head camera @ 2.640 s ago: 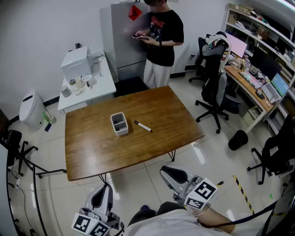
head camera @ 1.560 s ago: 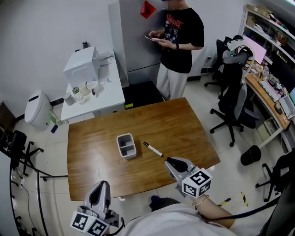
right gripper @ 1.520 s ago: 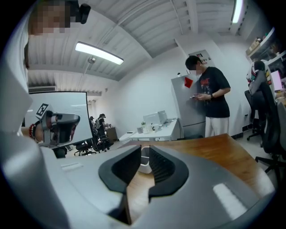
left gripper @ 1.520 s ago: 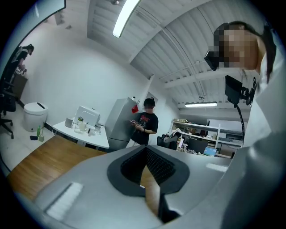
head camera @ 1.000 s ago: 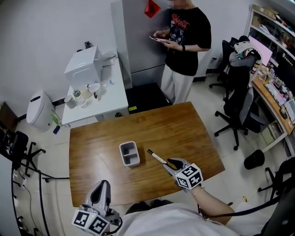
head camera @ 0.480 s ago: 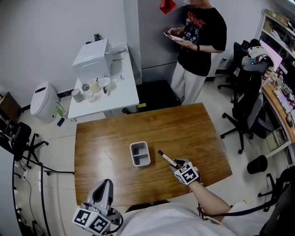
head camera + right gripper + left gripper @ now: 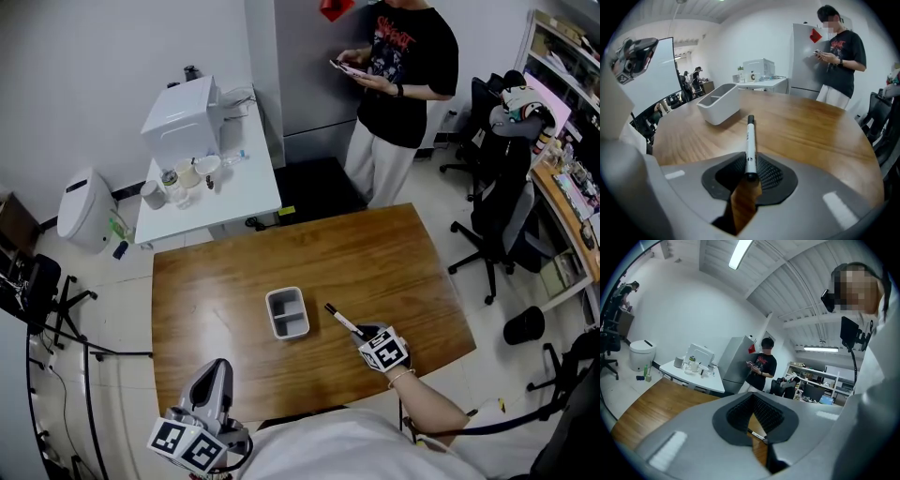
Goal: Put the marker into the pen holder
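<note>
Big wooden table [image 7: 216, 281] takes up the middle of the head view. Behind its far edge there's a grey fridge [image 7: 300, 75] with a person [image 7: 408, 56] in a black tee and white trousers standing beside it, holding a phone. A white side table [image 7: 253, 183] with a white appliance and some cups sits off the far left corner.

The left gripper [image 7: 217, 373] hangs low by the near edge of the table, off the wood, close to the wearer's body. Its tips are pinched together with nothing between them.

The right gripper [image 7: 364, 335] is down at the tabletop near the right front of the table. Its jaws are clamped onto the butt end of the marker, pads against both sides of the barrel.

The white pen holder [image 7: 287, 313] is rectangular, has two compartments and stands upright mid-table. It's just left of the marker and not touching it.

The marker [image 7: 343, 321] is a white barrel with black ends, low along the wood. From the head view its long axis runs diagonally, with the rear end at the right gripper and the black cap pointing up-left, toward the far side. From the right gripper view it points straight away from the jaws, with the holder ahead and to the left.
</note>
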Motion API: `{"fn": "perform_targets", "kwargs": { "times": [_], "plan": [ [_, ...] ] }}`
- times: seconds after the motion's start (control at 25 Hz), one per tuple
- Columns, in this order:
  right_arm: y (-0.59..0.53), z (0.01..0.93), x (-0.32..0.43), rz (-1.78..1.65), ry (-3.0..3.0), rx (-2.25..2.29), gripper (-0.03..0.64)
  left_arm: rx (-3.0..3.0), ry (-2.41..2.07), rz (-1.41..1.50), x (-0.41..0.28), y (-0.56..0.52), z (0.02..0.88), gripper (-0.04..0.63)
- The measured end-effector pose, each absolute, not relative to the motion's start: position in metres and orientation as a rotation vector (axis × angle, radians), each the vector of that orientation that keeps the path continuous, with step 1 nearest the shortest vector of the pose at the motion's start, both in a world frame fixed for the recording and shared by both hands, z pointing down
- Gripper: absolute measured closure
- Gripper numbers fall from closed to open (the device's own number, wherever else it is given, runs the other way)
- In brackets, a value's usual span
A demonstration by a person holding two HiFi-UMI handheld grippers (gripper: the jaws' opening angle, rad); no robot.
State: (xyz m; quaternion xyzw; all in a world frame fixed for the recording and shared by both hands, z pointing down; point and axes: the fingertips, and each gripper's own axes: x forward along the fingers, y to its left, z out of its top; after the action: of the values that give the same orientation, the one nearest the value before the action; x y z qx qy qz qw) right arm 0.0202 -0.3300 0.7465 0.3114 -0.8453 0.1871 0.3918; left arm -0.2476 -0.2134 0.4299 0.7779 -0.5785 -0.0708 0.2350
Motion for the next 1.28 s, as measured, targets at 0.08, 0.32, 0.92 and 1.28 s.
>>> {"fn": "perform_targets", "kwargs": {
  "times": [0.08, 0.32, 0.92, 1.28],
  "plan": [
    [-0.334, 0.733, 0.018, 0.475, -2.175, 0.823, 0.551, 2.137, -1.575, -0.197, -0.247, -0.215, 0.431, 0.594],
    [-0.342, 0.672, -0.005, 0.388, -2.319, 0.86, 0.551, 2.121, -1.572, -0.212, -0.254, -0.214, 0.434, 0.594],
    [-0.293, 0.627, -0.077, 0.119, -2.364, 0.497, 0.551, 2.066, -1.625, -0.273, -0.279, -0.194, 0.437, 0.594],
    [-0.309, 0.644, -0.114, 0.072, -2.333, 0.487, 0.504, 2.034, -1.673, -0.354, -0.311, -0.189, 0.436, 0.594]
  ]
}}
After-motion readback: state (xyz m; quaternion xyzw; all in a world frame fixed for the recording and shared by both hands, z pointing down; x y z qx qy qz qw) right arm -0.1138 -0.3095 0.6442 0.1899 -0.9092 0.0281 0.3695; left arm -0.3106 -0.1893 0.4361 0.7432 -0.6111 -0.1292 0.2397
